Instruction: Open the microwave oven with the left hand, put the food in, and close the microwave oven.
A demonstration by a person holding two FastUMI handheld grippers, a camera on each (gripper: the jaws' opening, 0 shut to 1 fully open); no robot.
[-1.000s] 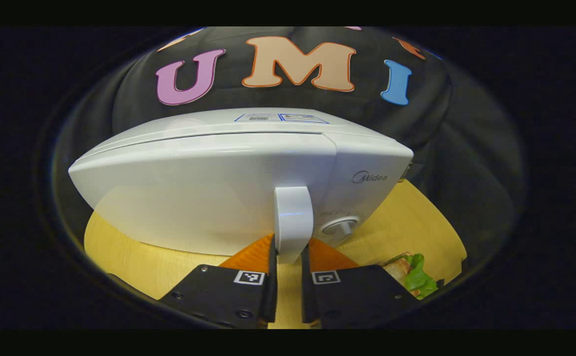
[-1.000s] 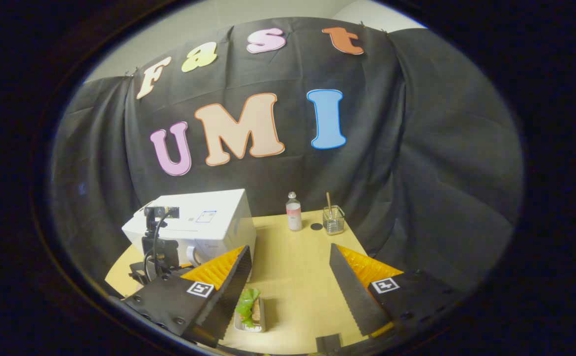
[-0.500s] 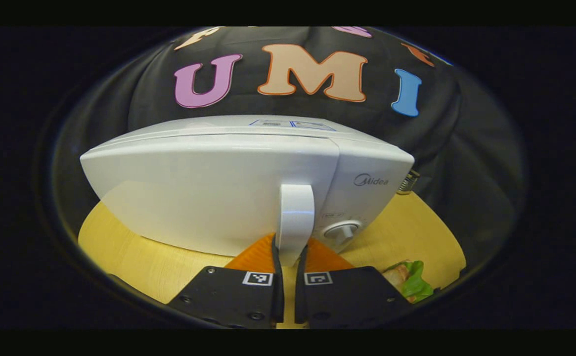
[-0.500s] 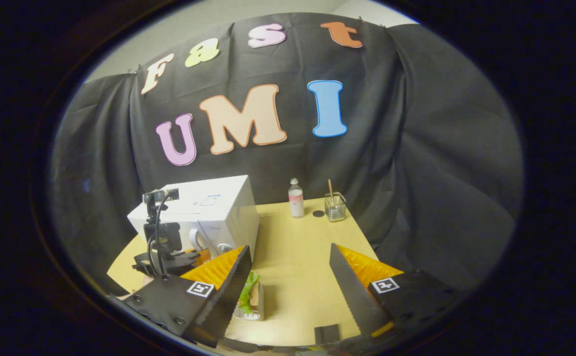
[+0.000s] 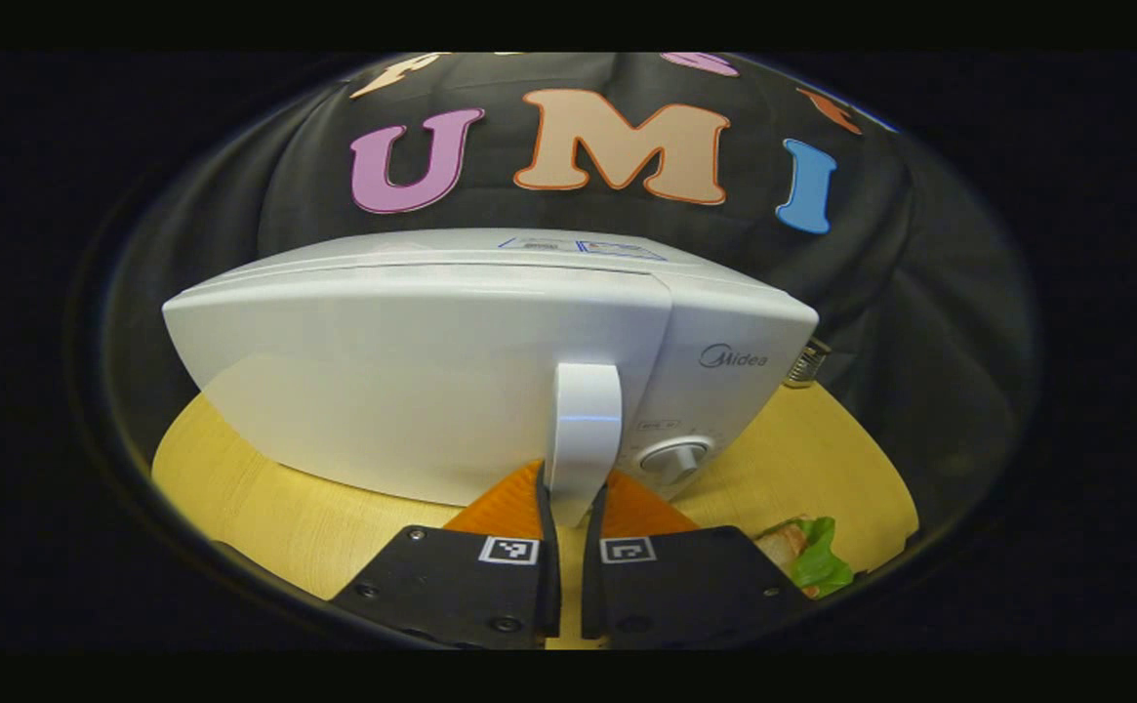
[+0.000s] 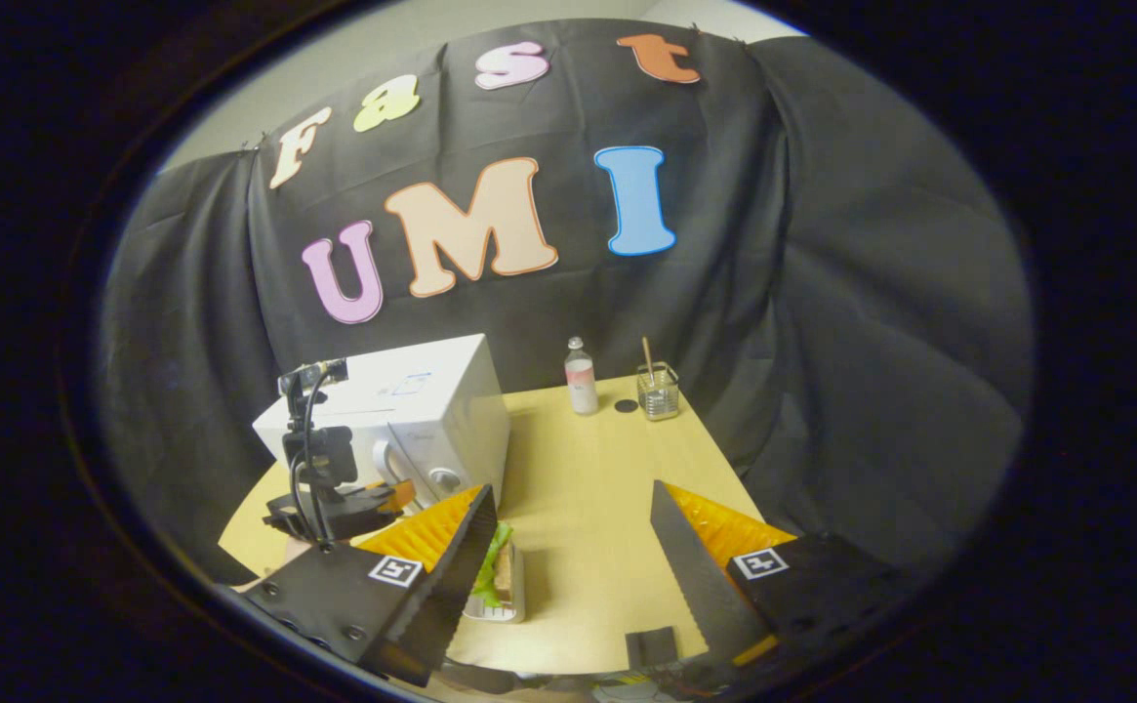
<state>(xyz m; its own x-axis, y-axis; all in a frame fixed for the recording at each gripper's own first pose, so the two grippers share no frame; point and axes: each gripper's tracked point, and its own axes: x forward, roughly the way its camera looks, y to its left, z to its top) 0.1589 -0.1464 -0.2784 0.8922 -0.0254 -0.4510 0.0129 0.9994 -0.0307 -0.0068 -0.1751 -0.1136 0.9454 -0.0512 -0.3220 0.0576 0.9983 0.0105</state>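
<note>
Left gripper point(image 5: 568, 508) barely shifted, pinching the microwave point(image 5: 431, 371) door handle point(image 5: 584, 430); right gripper point(image 6: 573, 571) spread wide, food point(image 6: 496, 576) at its 9 o'clock.

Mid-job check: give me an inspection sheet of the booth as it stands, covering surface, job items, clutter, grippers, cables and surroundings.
Surface: light wooden table, bare in the middle.
Job's things: white microwave oven, door shut; its handle upright beside the control knob. Food with green lettuce on a small white tray in front of the oven.
Clutter: small bottle, glass jar with a stick and a dark round disc at the far table edge.
Grippers: left hand-held gripper shut on the handle; right hand-held gripper open above the table.
Cables: black cable running down the left hand-held gripper's rig.
Surroundings: black cloth wall.
</note>
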